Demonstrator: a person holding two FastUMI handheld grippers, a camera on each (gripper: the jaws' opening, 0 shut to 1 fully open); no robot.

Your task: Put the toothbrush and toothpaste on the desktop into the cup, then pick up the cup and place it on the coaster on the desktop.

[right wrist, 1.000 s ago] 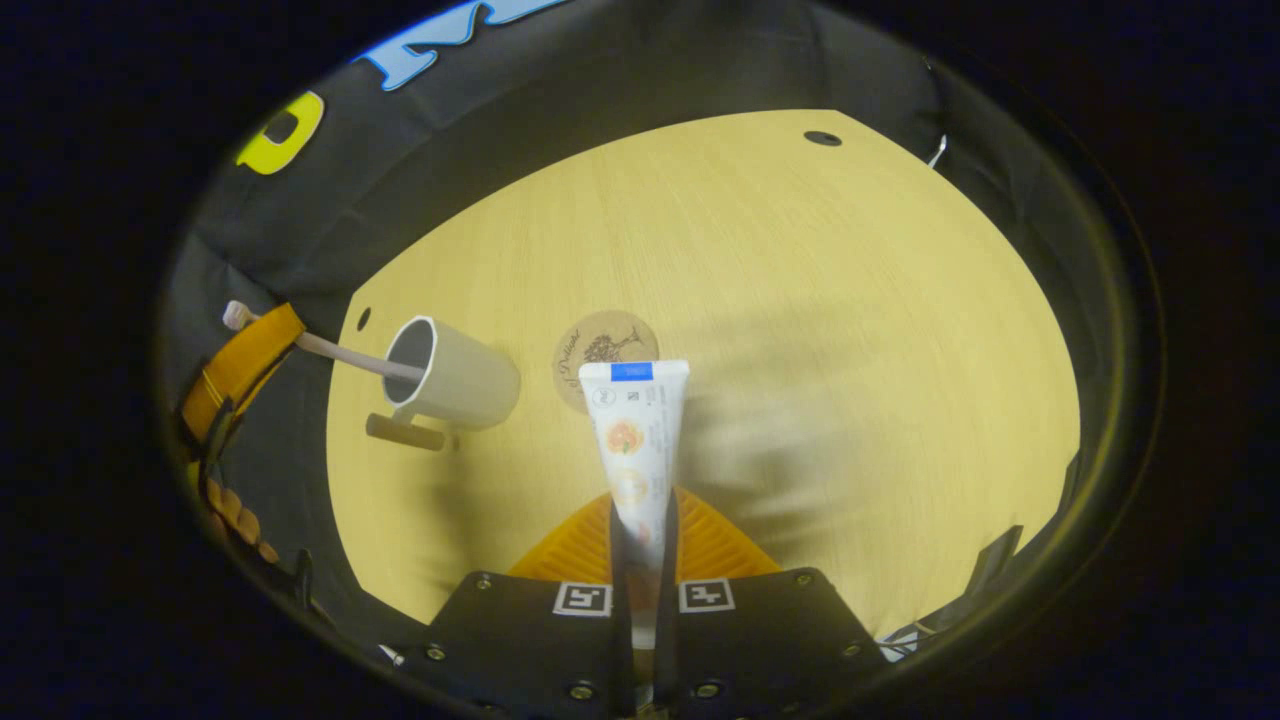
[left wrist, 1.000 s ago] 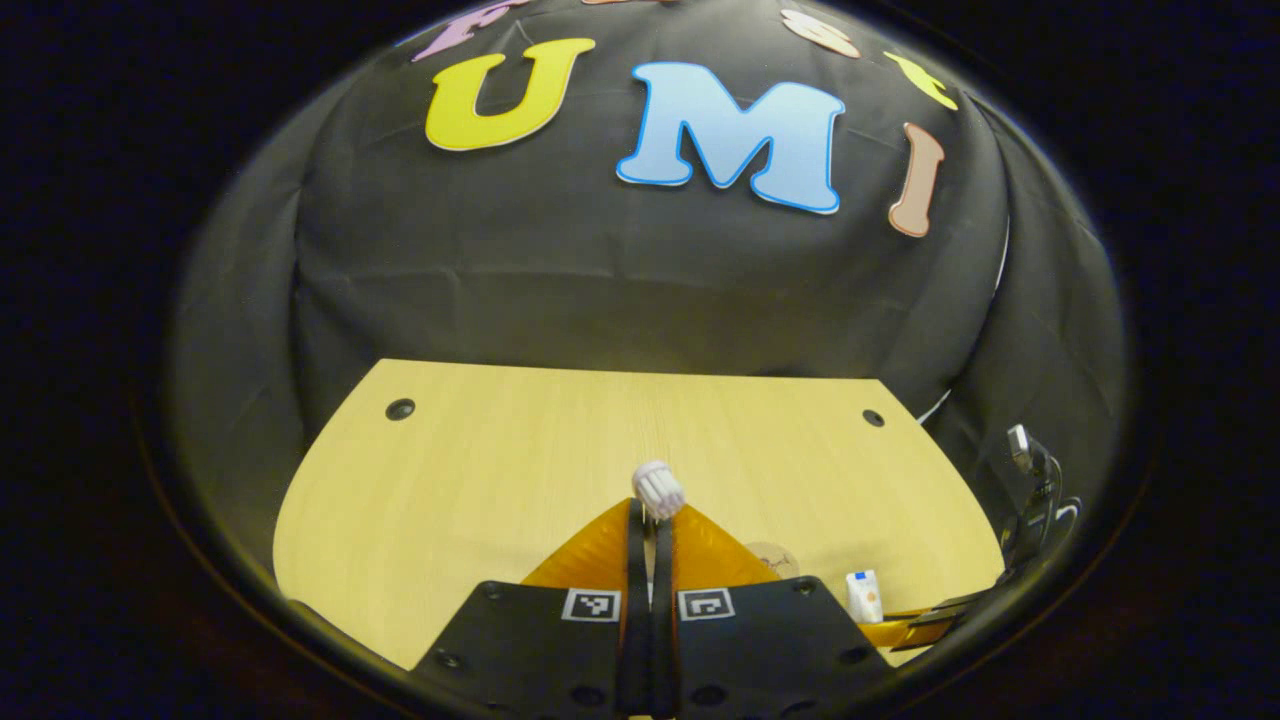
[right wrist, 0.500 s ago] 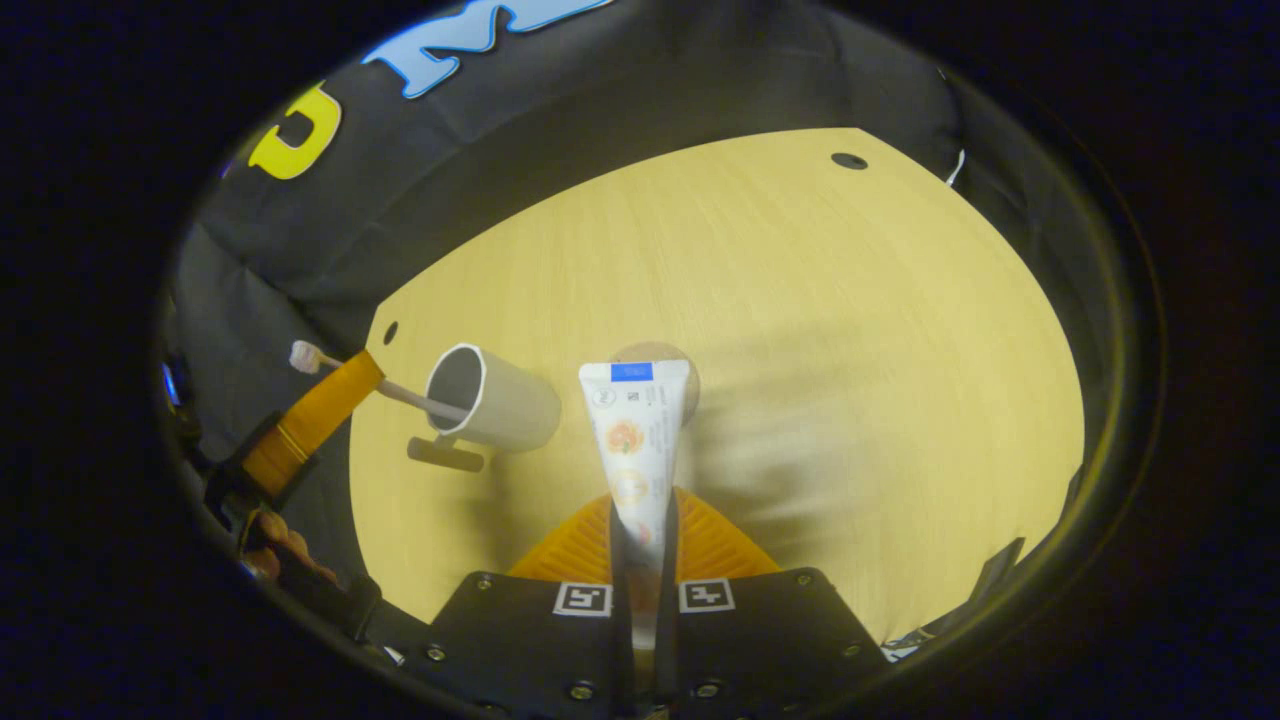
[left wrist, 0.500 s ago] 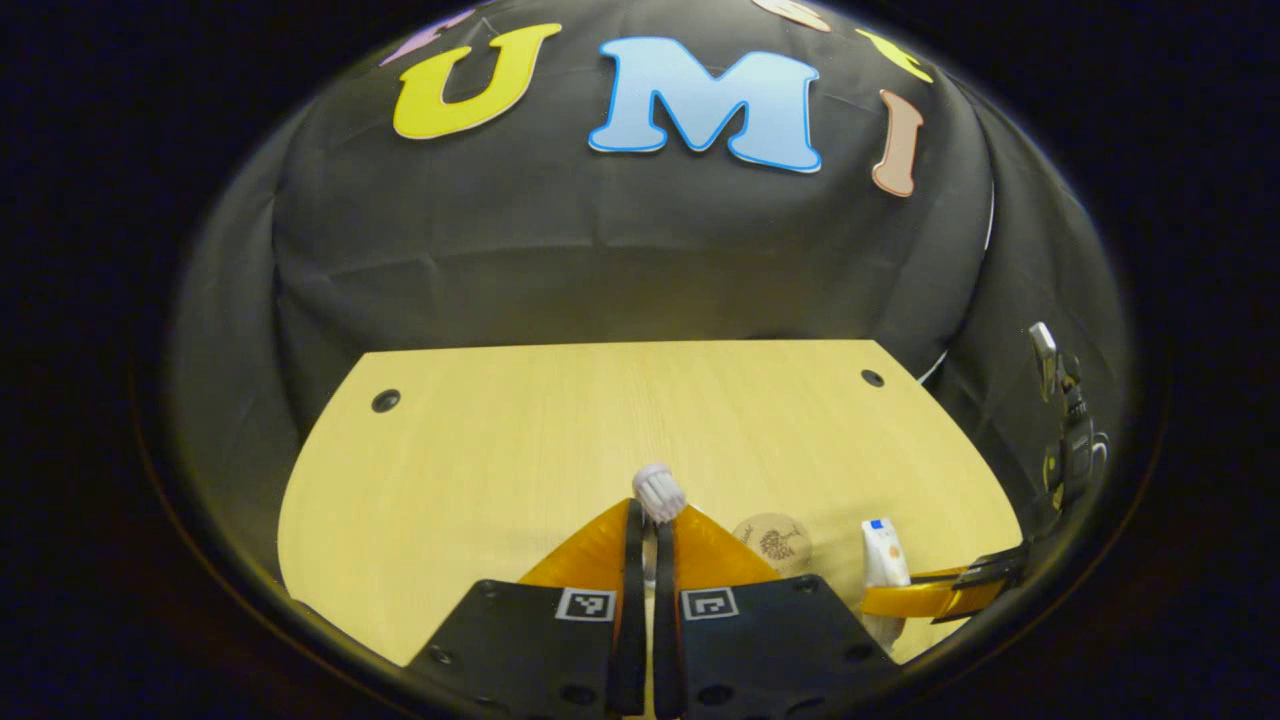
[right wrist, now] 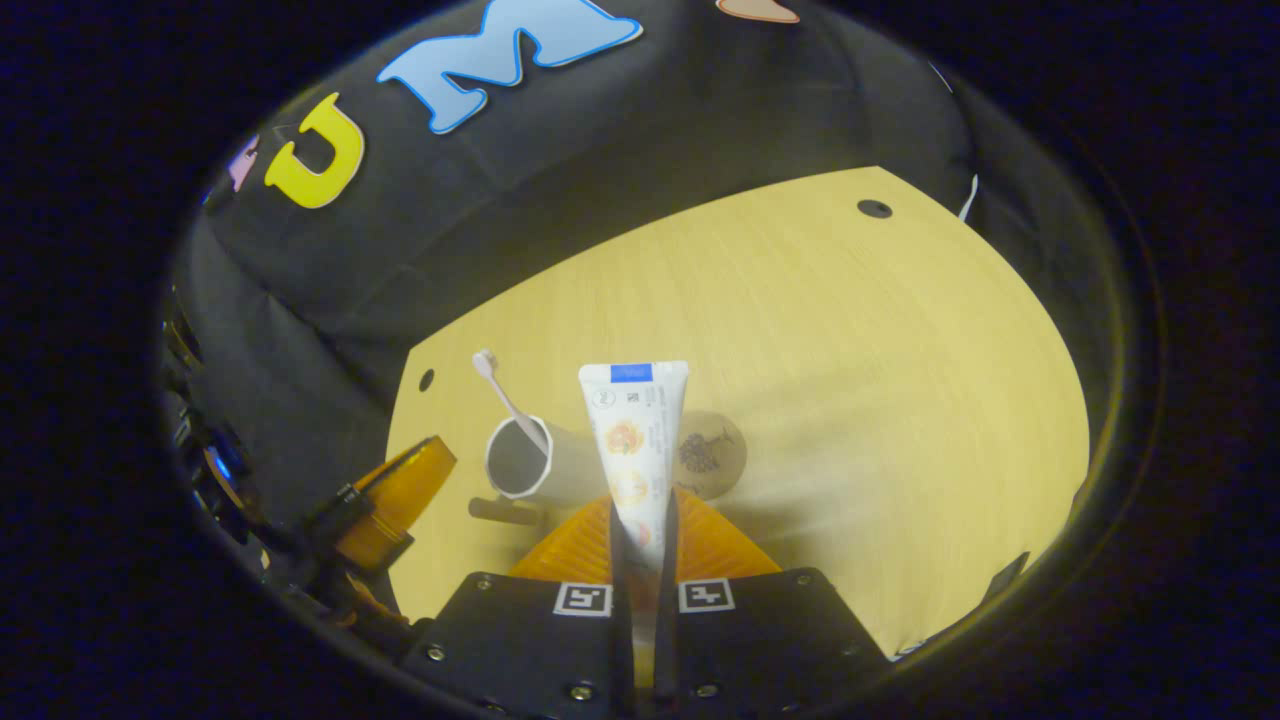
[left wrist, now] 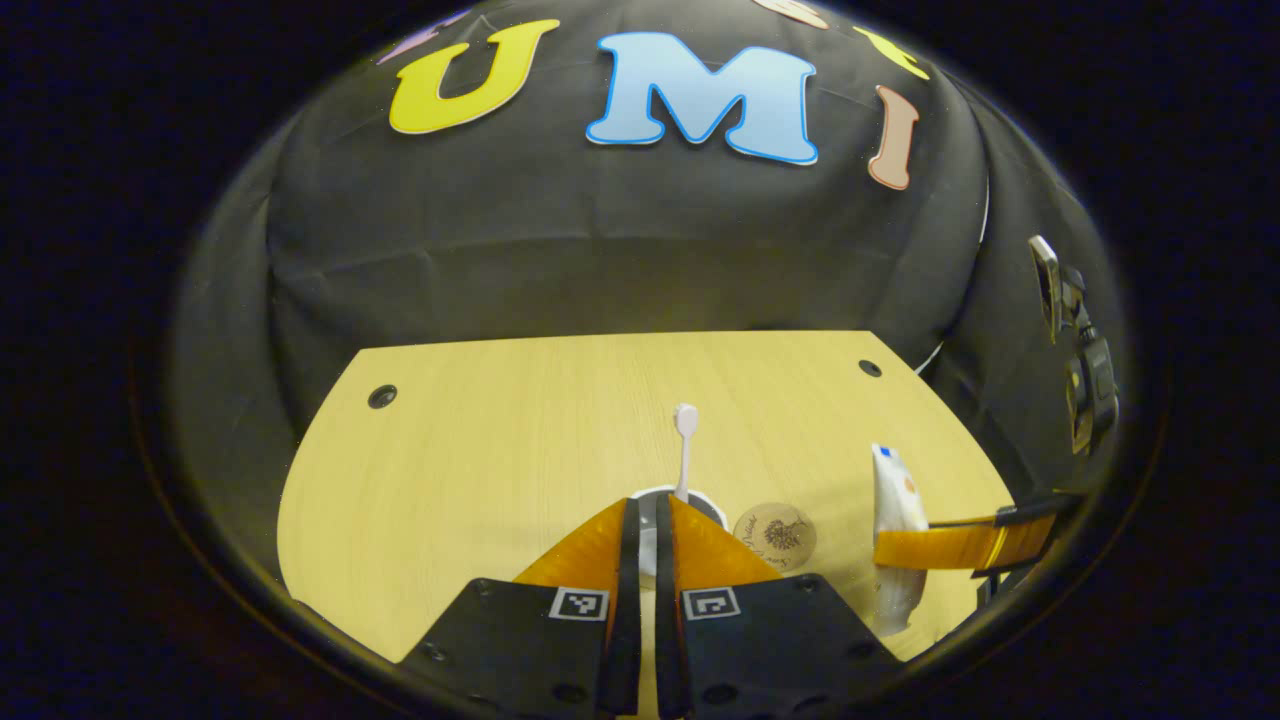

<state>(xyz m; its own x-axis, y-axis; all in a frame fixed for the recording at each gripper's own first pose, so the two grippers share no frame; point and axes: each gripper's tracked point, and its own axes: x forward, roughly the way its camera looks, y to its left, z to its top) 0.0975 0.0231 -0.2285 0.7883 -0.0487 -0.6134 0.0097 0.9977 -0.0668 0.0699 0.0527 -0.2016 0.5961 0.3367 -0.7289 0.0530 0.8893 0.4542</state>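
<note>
Right gripper view shows the right gripper point(right wrist: 645, 540) pinching the toothpaste point(right wrist: 633, 440) upright, its long axis vertical, with the cup point(right wrist: 530, 462) just to its left.

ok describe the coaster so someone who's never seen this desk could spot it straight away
Start from the pale wooden desktop set against the black cloth wall. Near its middle stands a white cup with a toothbrush leaning out of it; the coaster lies flat just beside that cup. It is the only round, brown disc there, with a dark printed drawing on top, and nothing rests on it.
</note>
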